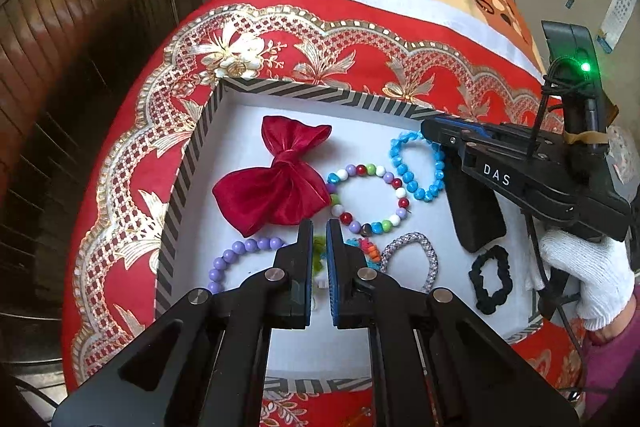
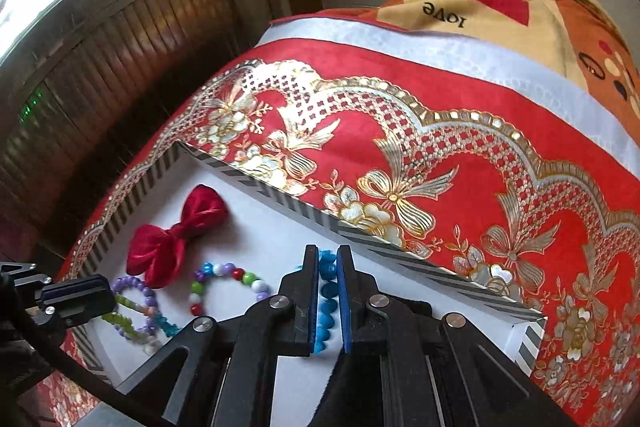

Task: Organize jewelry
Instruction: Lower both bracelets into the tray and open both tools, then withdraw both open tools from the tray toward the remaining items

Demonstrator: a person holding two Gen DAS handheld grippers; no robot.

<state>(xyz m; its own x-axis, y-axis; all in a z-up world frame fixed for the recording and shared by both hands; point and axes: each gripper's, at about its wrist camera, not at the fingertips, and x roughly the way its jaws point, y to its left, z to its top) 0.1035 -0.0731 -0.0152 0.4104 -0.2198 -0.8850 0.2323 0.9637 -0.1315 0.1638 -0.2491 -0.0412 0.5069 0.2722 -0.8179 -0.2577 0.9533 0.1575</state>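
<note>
Jewelry's all down flat in the striped-rim tray (image 1: 312, 91). Multicolour bead bracelet (image 1: 370, 169) sits dead centre, its ring open to the camera, touching the red velvet bow (image 1: 276, 183) on its left. The bow's long axis runs diagonally, far lobe to near-left lobe. Blue bead bracelet (image 1: 408, 179) lies just to the right. In the near row, from the left: purple bead bracelet (image 1: 224, 259), a green-and-orange beaded piece (image 1: 372, 251), a silver braided hair tie (image 1: 434, 259), and a black scrunchie (image 1: 478, 283) near the right rim.

Bare white floor shows along the far rim and in the far-left corner.

Left gripper (image 1: 319, 225) hangs over the near row, pads a thin slit apart, gripping nothing. Right gripper (image 2: 328, 251), in a white-gloved hand (image 1: 580, 275), is clenched empty above the blue bracelet. Red-and-gold cloth (image 1: 360, 39) surrounds the tray.
</note>
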